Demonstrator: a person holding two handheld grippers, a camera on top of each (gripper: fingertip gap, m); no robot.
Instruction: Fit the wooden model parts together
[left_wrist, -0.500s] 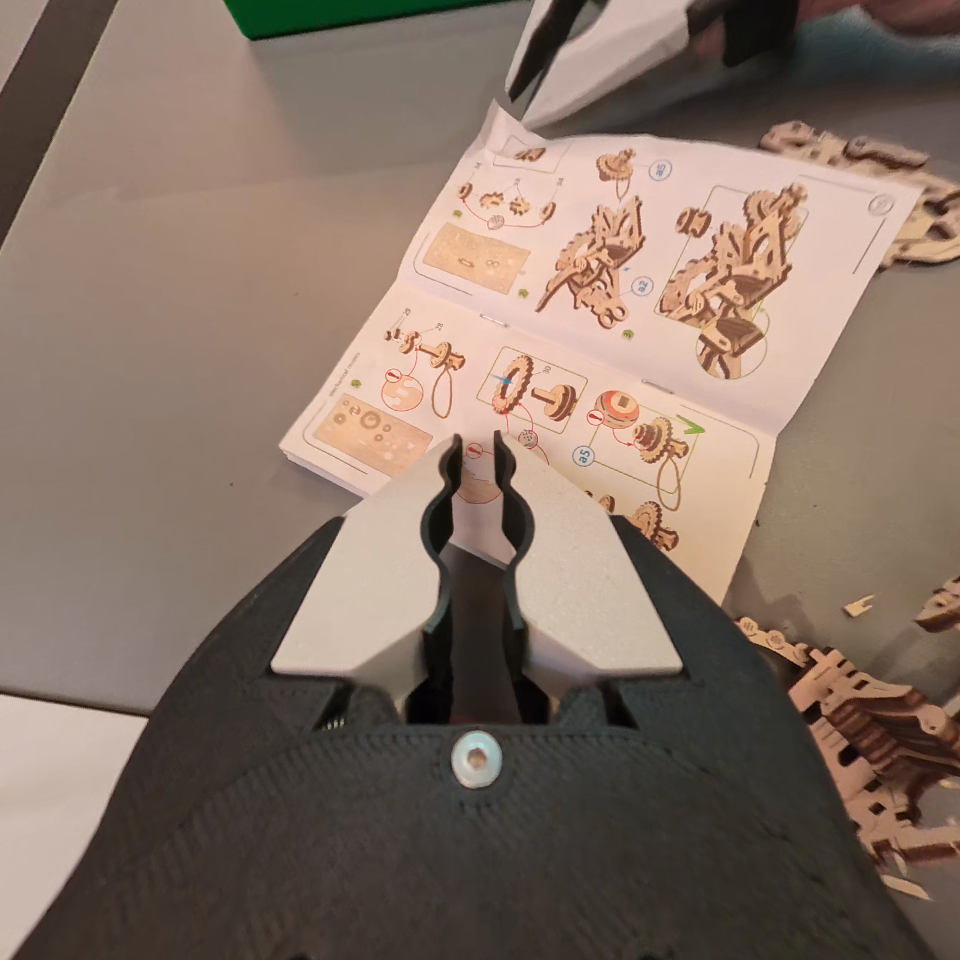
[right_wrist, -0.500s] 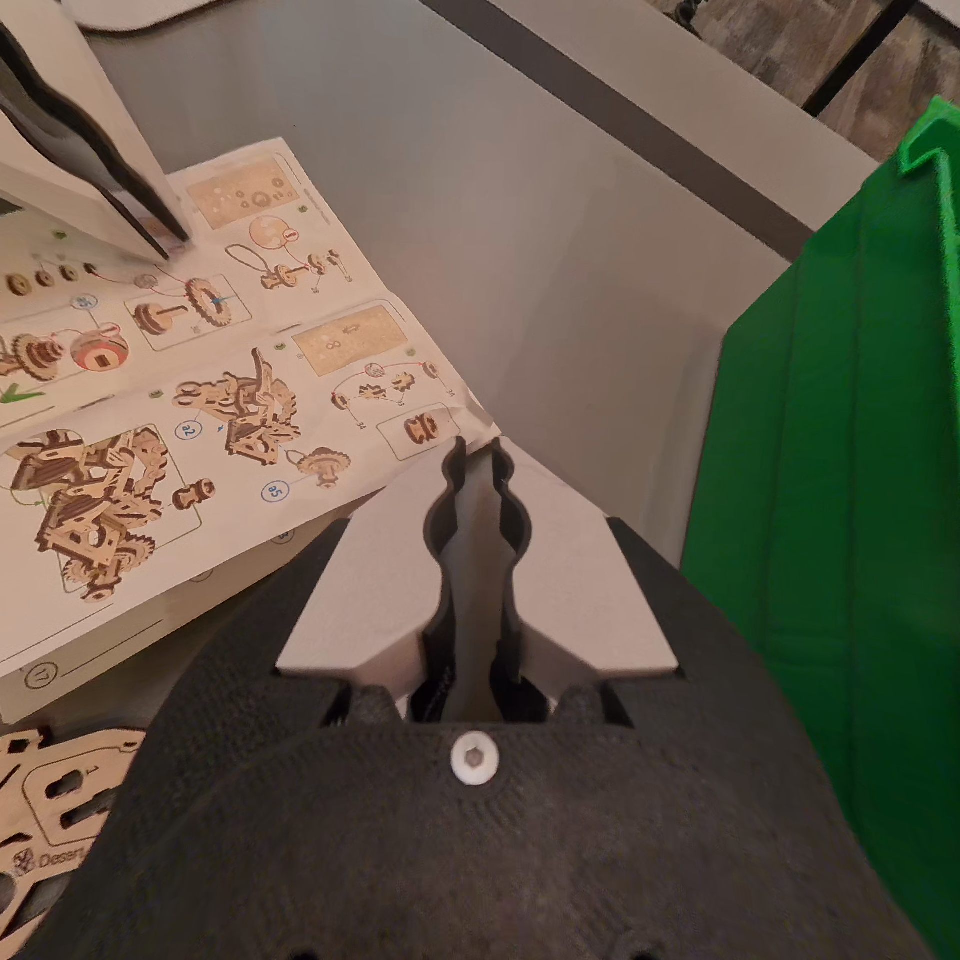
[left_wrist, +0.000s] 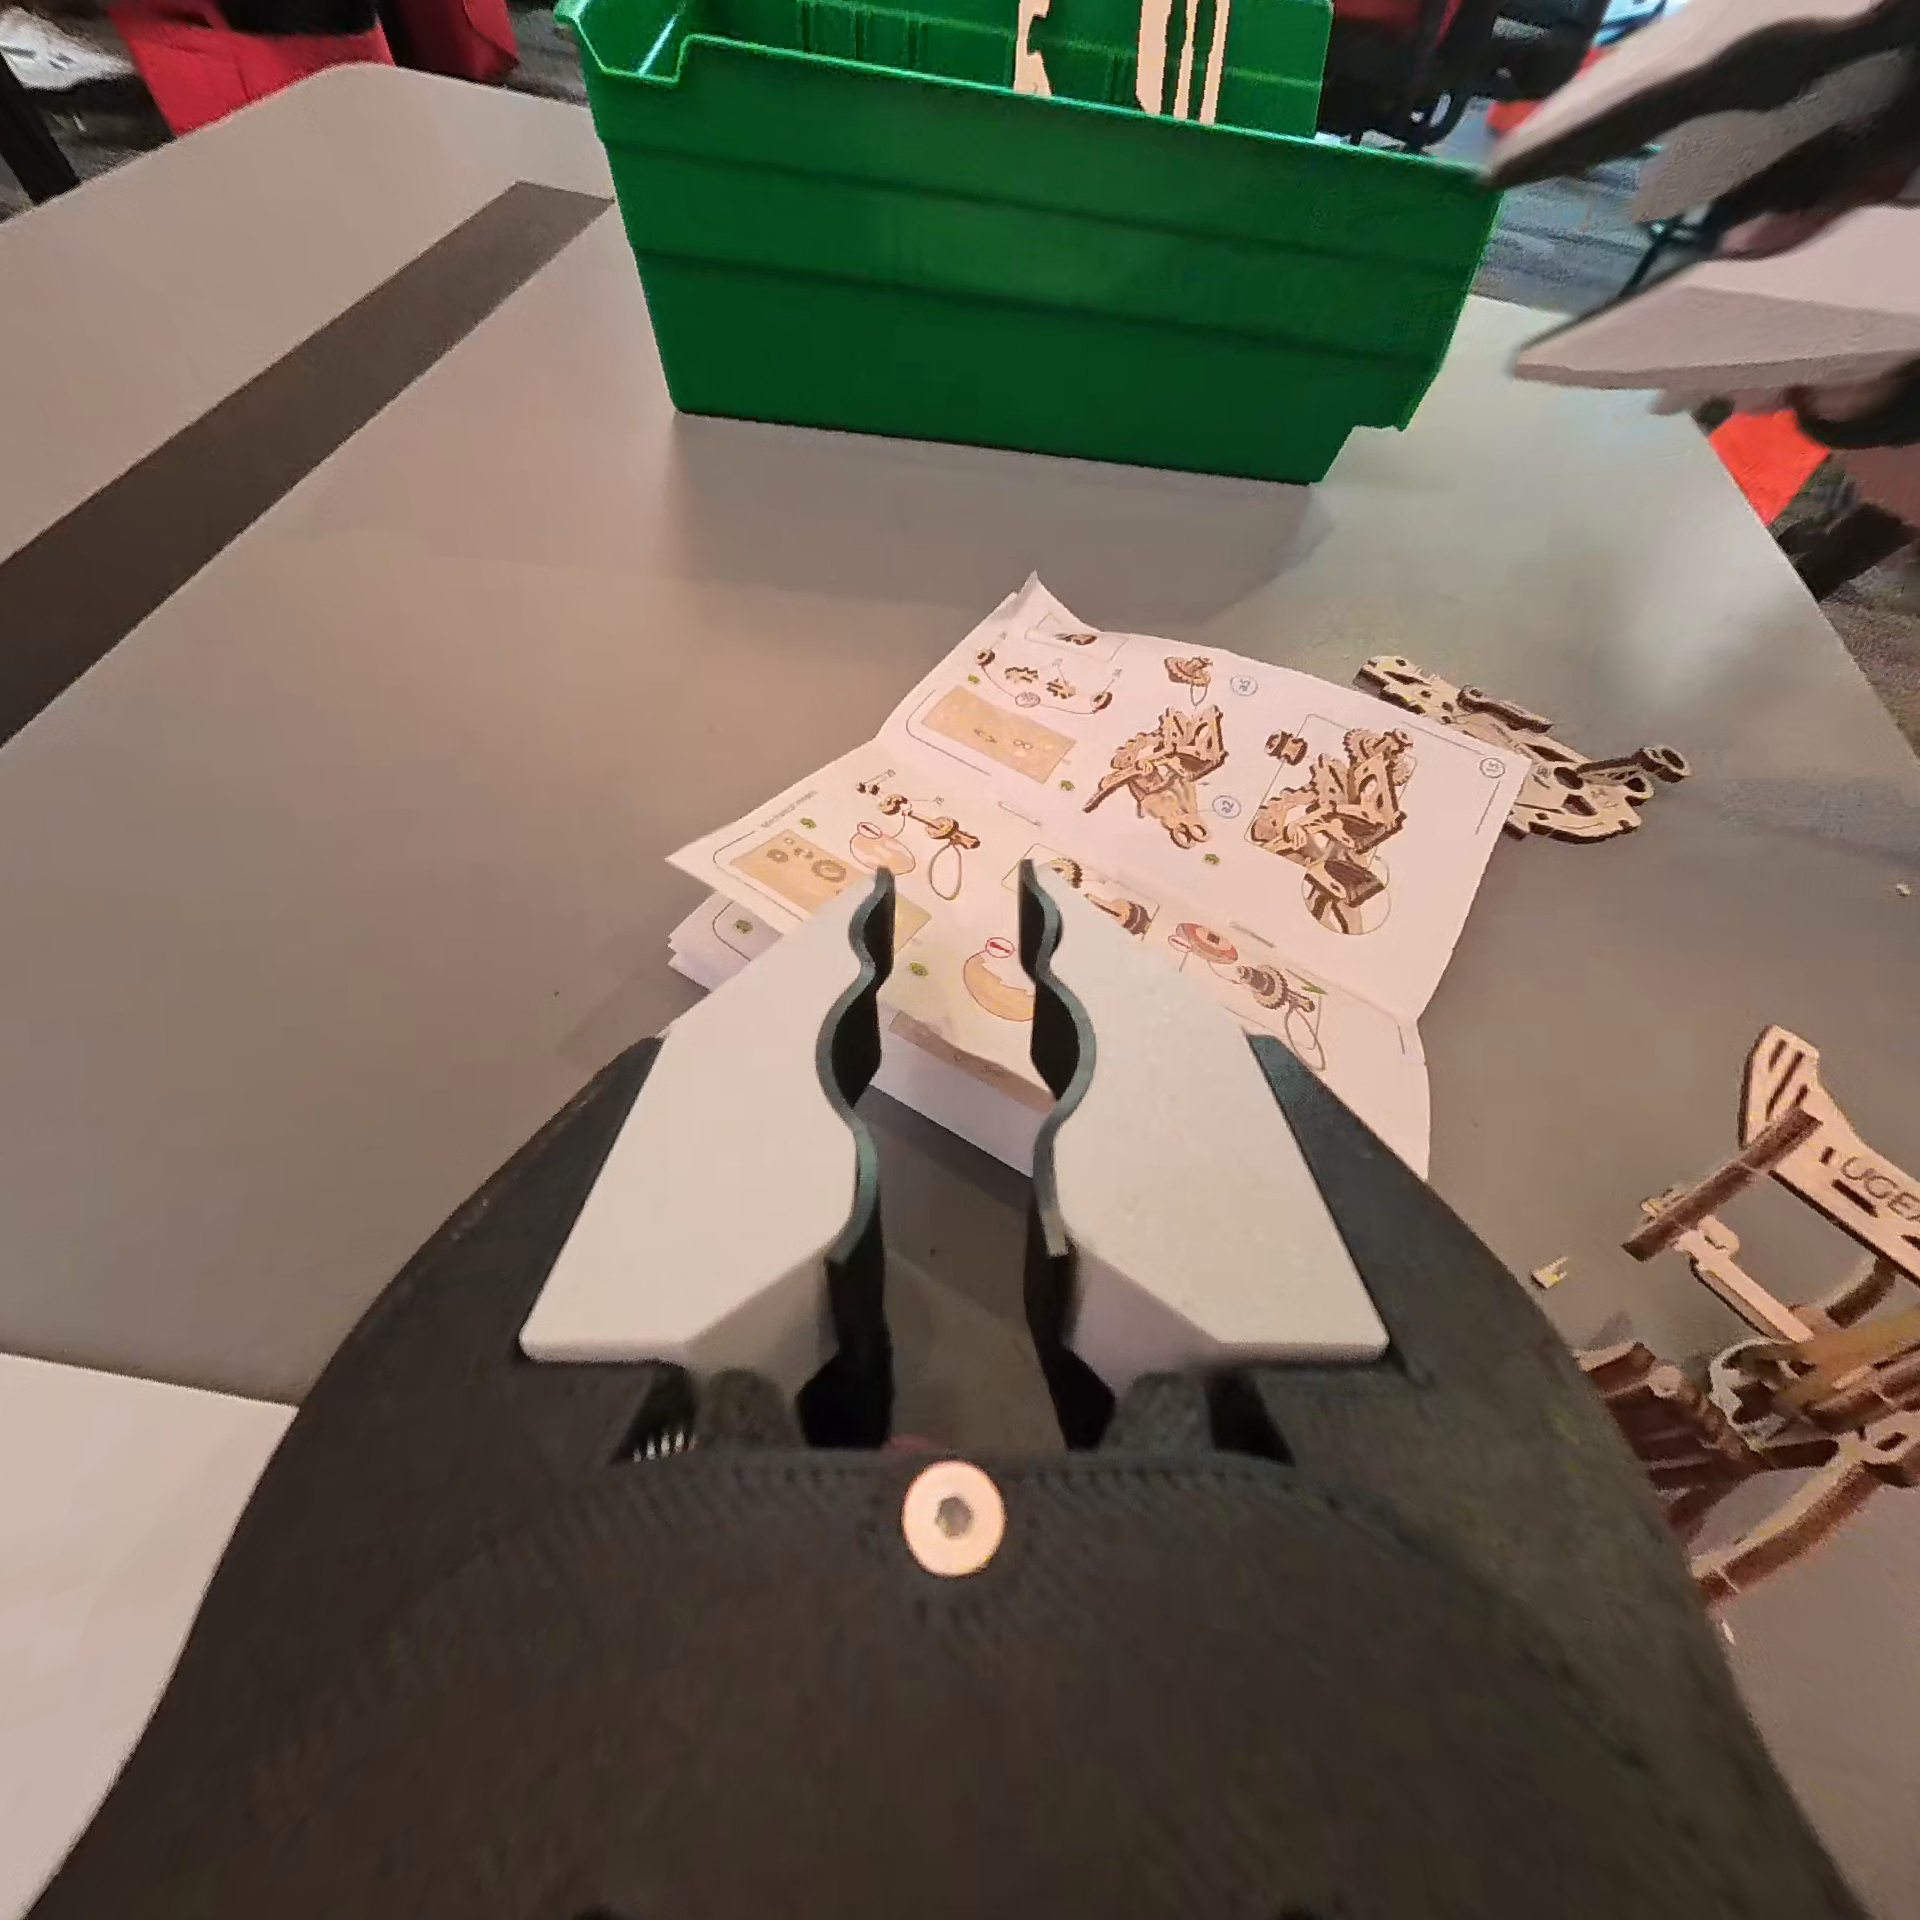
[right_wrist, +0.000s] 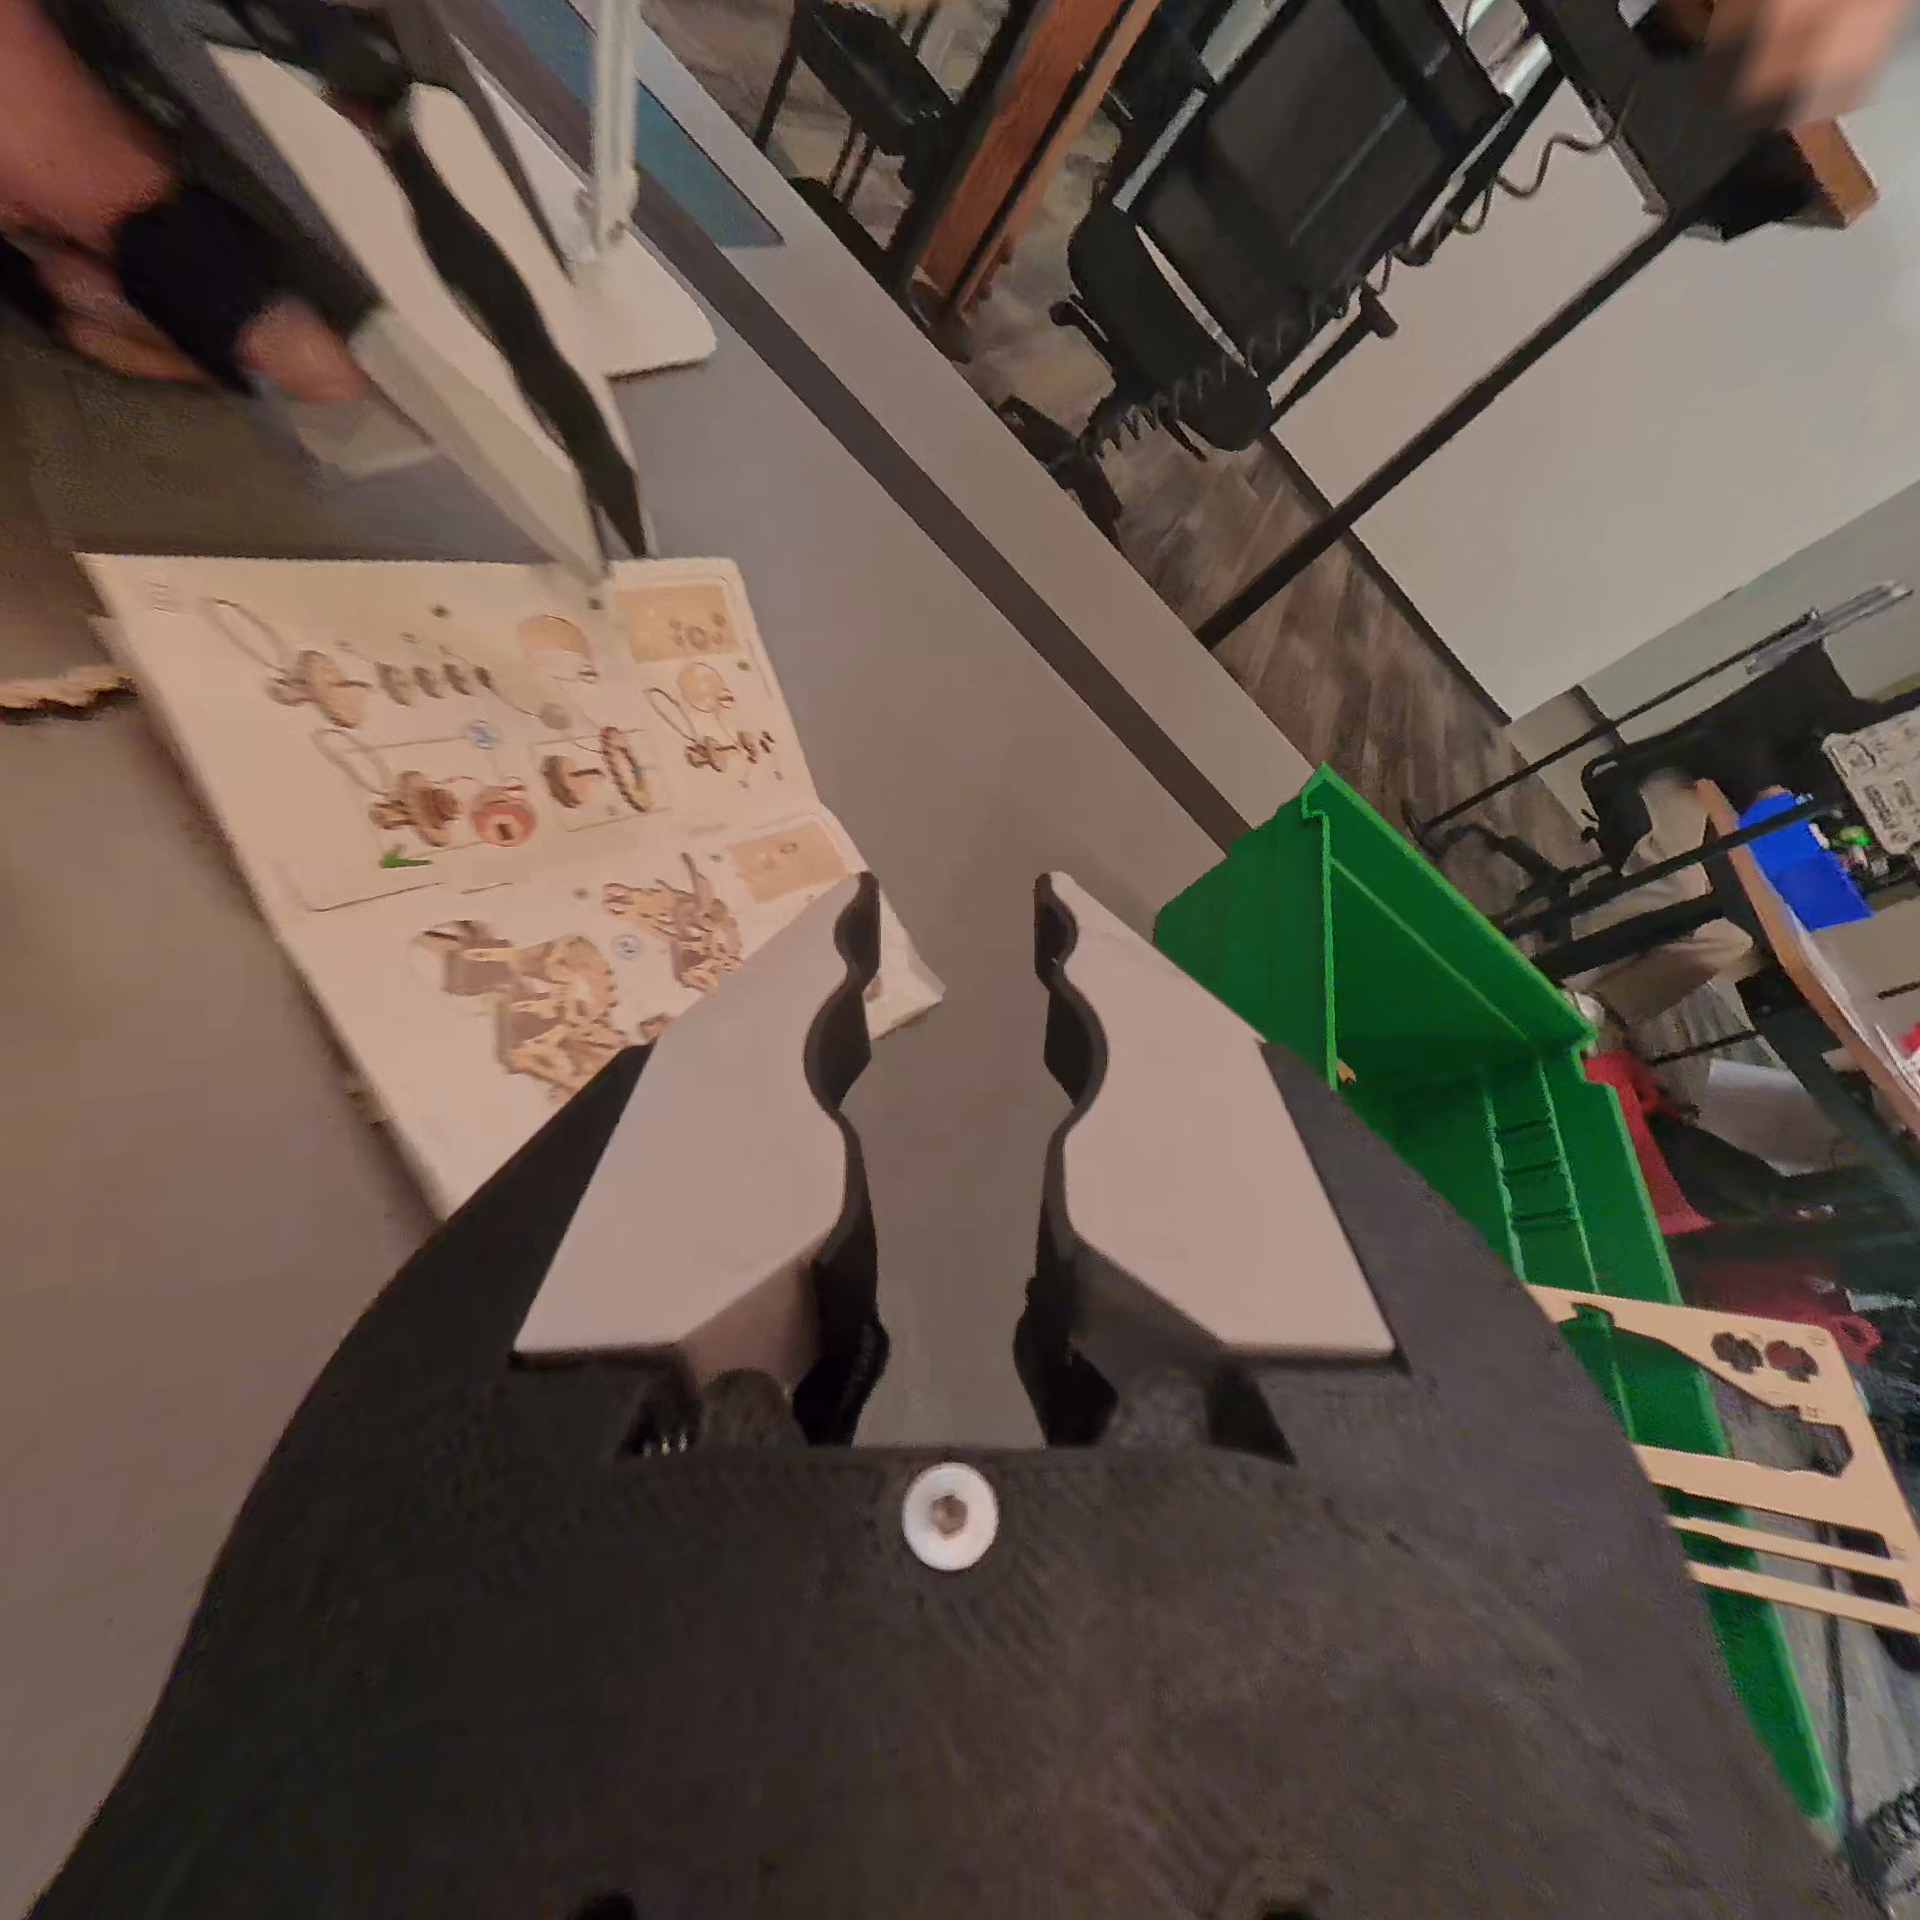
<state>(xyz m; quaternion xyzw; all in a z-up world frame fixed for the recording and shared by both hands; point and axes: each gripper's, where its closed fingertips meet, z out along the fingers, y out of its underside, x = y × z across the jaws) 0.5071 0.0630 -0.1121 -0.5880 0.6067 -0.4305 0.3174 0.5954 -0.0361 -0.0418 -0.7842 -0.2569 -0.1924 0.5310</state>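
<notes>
The instruction sheet is showing small circled step marks beside its drawings, and a short line of print is running along its left edge. All of it is coming out too small to read. In the right wrist view the same sheet is blurring. A wooden frame piece is carrying engraved letters on its curved bar, and the picture's edge is cutting them off.

Both grippers same build: left gripper and right gripper have a black ribbed printed body, curved like a shield. Two light-grey wedge fingers, each lined with a wavy black pad. One silver hex screw sits centred below the fingers.
</notes>
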